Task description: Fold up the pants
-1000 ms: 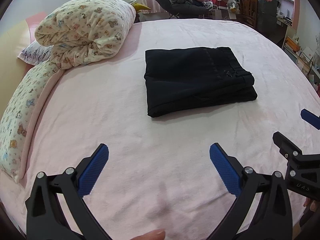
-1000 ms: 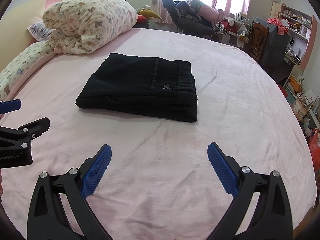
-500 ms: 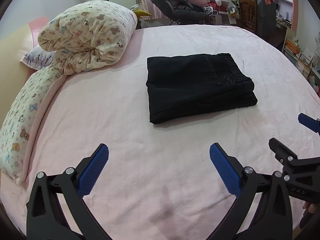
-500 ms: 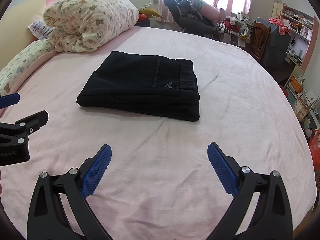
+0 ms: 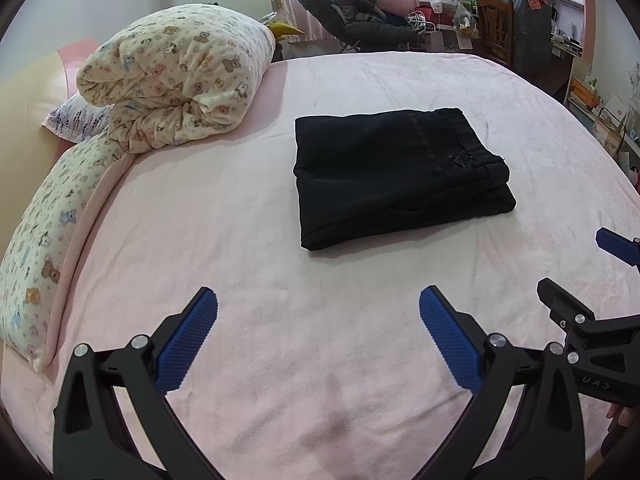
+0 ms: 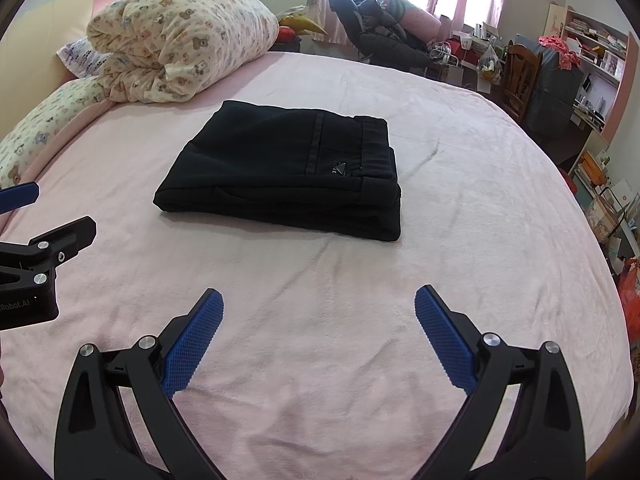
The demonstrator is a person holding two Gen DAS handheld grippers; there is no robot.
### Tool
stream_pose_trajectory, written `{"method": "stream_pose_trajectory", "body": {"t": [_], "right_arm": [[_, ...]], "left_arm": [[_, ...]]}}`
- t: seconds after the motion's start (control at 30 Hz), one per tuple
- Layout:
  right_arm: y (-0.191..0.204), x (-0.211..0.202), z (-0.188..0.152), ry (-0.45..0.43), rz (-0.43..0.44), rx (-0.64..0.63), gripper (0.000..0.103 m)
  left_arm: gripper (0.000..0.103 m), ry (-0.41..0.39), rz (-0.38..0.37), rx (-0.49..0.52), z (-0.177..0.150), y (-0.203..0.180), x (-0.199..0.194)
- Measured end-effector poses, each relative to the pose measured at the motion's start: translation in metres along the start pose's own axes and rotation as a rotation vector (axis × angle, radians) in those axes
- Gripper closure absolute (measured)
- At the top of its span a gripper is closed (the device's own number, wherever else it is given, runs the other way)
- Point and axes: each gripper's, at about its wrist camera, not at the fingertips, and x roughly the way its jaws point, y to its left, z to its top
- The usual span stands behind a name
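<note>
Black pants (image 5: 396, 176) lie folded into a compact rectangle on the pink bed (image 5: 240, 240), waistband to the right; the right wrist view shows the same bundle (image 6: 284, 172) with a small metal logo on top. My left gripper (image 5: 318, 312) hovers open over bare blanket, well short of the pants. My right gripper (image 6: 318, 312) is also open and holds nothing, equally far back. In the left wrist view the right gripper (image 5: 580, 280) pokes in at the right edge; in the right wrist view the left gripper (image 6: 48, 216) shows at the left edge.
A rolled bear-print duvet (image 5: 180, 80) and a long matching pillow (image 5: 44, 248) lie along the bed's left side. Past the far edge stand a dark reclining chair (image 5: 360, 20), a wooden chair (image 6: 520, 76) and cluttered shelves (image 6: 596, 52).
Both grippers have drawn back and risen slightly, so the pants sit a little farther off. The pants have not moved and both grippers stay open.
</note>
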Motion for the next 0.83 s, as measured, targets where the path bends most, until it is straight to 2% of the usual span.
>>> {"method": "stream_pose_trajectory", "body": {"t": [0.47, 0.83], "right_arm": [[0.0009, 0.0007, -0.0004, 0.000, 0.001, 0.000, 0.004], [0.0015, 0.0007, -0.0009, 0.001, 0.002, -0.003, 0.004]], "left_arm": [[0.002, 0.001, -0.002, -0.002, -0.0013, -0.0001, 0.0007], [0.002, 0.005, -0.045, -0.018, -0.0056, 0.0035, 0.0029]]}}
